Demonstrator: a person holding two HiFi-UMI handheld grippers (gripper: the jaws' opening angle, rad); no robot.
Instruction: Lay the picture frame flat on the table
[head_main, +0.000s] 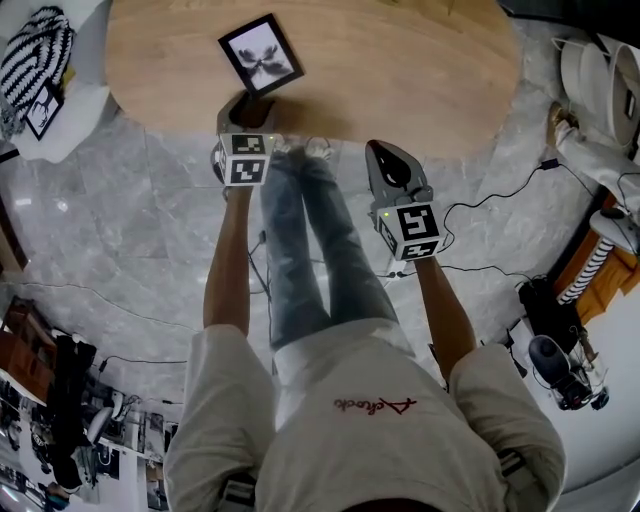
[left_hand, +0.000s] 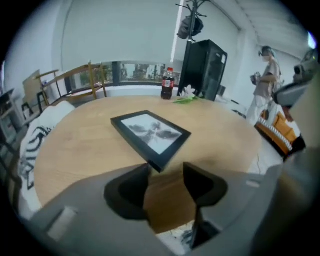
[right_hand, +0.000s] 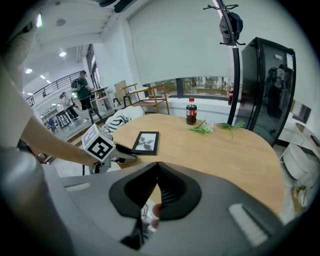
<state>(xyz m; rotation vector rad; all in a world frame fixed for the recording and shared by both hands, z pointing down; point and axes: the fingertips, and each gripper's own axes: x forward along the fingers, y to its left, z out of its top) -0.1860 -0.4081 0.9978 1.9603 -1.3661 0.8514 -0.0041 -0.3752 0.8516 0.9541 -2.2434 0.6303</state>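
Observation:
The black picture frame (head_main: 261, 55) (left_hand: 150, 132) (right_hand: 145, 142) lies flat, picture side up, near the edge of the round wooden table (head_main: 400, 60). My left gripper (head_main: 248, 103) (left_hand: 166, 170) hovers over the table's edge just short of the frame's near corner. Its jaws stand open with only bare tabletop between them, and they do not touch the frame. My right gripper (head_main: 384, 152) (right_hand: 157, 167) hangs off the table to the right, above the marble floor. Its jaws are shut with nothing in them. The right gripper view also shows the left gripper (right_hand: 125, 157) beside the frame.
A cola bottle (left_hand: 167, 84) (right_hand: 191, 111) and green sprigs (left_hand: 186, 97) (right_hand: 202, 130) stand at the table's far side. A black fridge (right_hand: 265, 85) is behind them. A zebra-patterned cushion (head_main: 35, 50) sits on a white seat at the left. Cables (head_main: 500, 200) run over the floor.

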